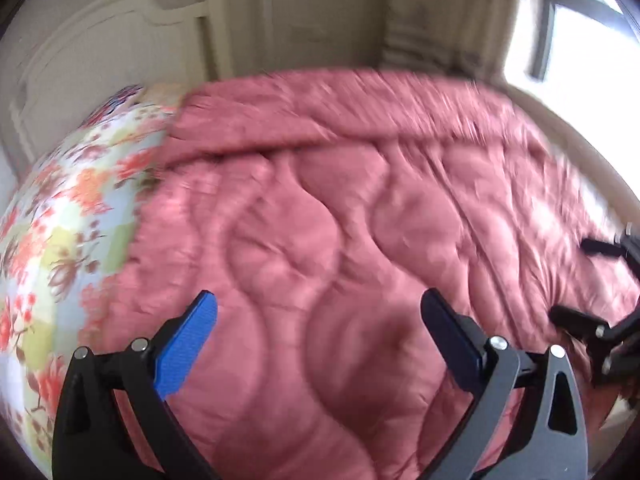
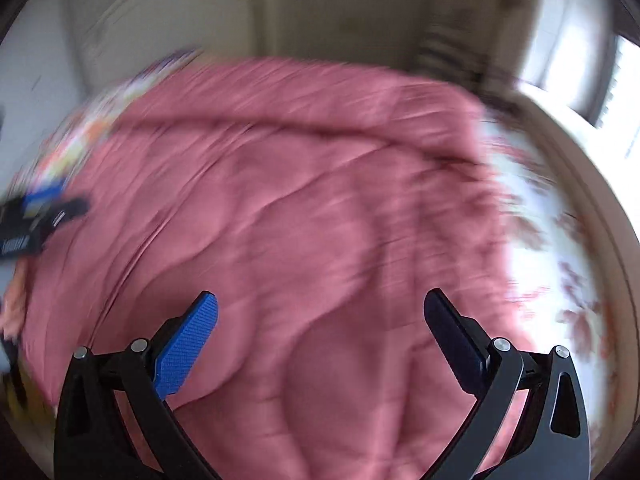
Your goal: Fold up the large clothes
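Left wrist view | pink quilt (image 1: 340, 220) spread over bed with flowered sheet (image 1: 68, 208) | left gripper (image 1: 320, 332) wide, empty | right gripper (image 2: 320, 332) wide, empty | quilt likely soft, bulky, heavy; pinch at an edge or corner.

Bed (image 1: 580, 136) with pale curved rim, floral sheet (image 1: 60, 216) covering it — orange and red blossoms on light patches, pink quilted comforter (image 1: 340, 220) spread directly over the sheet, wavy stitching, sheet exposed along both sides — right-wrist view blurred
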{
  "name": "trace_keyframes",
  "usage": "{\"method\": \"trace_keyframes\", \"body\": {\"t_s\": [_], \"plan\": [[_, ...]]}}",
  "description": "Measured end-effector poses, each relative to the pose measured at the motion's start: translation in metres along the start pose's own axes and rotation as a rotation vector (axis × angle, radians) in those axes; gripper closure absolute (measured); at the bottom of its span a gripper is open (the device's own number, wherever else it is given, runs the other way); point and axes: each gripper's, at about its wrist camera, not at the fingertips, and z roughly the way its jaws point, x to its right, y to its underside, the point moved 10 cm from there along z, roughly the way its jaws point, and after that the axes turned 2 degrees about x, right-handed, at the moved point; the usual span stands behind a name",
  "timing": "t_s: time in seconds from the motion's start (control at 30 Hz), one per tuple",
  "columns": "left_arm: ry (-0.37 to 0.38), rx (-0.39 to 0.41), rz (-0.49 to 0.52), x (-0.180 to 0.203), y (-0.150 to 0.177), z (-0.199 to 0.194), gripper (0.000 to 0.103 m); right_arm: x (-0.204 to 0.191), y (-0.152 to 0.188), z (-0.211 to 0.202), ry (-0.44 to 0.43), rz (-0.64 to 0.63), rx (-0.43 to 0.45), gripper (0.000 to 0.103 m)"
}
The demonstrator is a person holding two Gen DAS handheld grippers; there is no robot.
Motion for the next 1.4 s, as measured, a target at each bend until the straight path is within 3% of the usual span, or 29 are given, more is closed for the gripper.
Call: {"method": "trace_keyframes", "body": {"t_s": [0.1, 0.23, 0.33, 0.43, 0.5, 0.6, 0.7, 0.8, 0.9, 1.03, 1.1, 1.17, 1.27, 1.4], "plan": [[-0.048, -0.002, 0.046, 0.007, 0.003, 0.007, 0.002, -0.028, 0.007, 0.01, 0.016, -0.112, -0.004, 0.004], [-0.024, -0.014, 0.004, -0.006, 0.004, 0.008, 0.002, -0.021, 0.009, 0.013, -0.016, -0.058, -0.035, 0.005], [-0.116, 0.019, -0.051, -0.043, 0.006, -0.006, 0.002, 0.0, 0.009, 0.002, 0.047, -0.029, -0.02, 0.005], [-0.159, 0.019, -0.133, -0.077, 0.019, -0.013, 0.002, 0.044, 0.019, -0.012, 0.14, 0.078, -0.013, 0.005], [-0.137, -0.017, -0.194, -0.094, 0.031, -0.009, 0.002, 0.072, 0.032, -0.019, 0.174, 0.169, -0.02, 0.005], [-0.145, -0.011, -0.236, -0.1, 0.032, -0.009, 0.002, 0.09, 0.05, -0.016, 0.125, 0.28, -0.017, 0.004], [-0.183, -0.003, -0.205, -0.092, 0.025, -0.015, 0.002, 0.087, 0.048, -0.019, 0.167, 0.25, -0.005, 0.004], [-0.073, 0.082, -0.192, -0.061, 0.018, -0.048, 0.002, 0.078, 0.042, -0.029, 0.184, 0.252, 0.013, 0.005], [-0.022, 0.12, -0.079, -0.014, 0.017, -0.062, 0.002, 0.046, 0.031, -0.05, 0.111, 0.189, 0.087, 0.005], [-0.075, 0.036, 0.083, 0.03, 0.046, -0.038, 0.002, -0.016, 0.035, -0.05, -0.001, 0.015, 0.083, 0.005], [-0.07, 0.077, 0.034, 0.027, 0.051, -0.039, 0.002, -0.034, 0.05, -0.035, 0.027, -0.063, 0.025, 0.005], [-0.032, 0.054, -0.004, 0.021, 0.056, -0.037, 0.002, -0.035, 0.054, -0.032, 0.024, -0.036, 0.071, 0.004], [-0.04, 0.037, -0.074, 0.0, 0.06, -0.046, 0.002, -0.026, 0.059, -0.034, -0.014, 0.014, 0.059, 0.005], [-0.109, 0.069, -0.214, -0.048, 0.071, -0.068, 0.002, 0.003, 0.057, -0.061, 0.104, 0.022, 0.093, 0.005]]}}
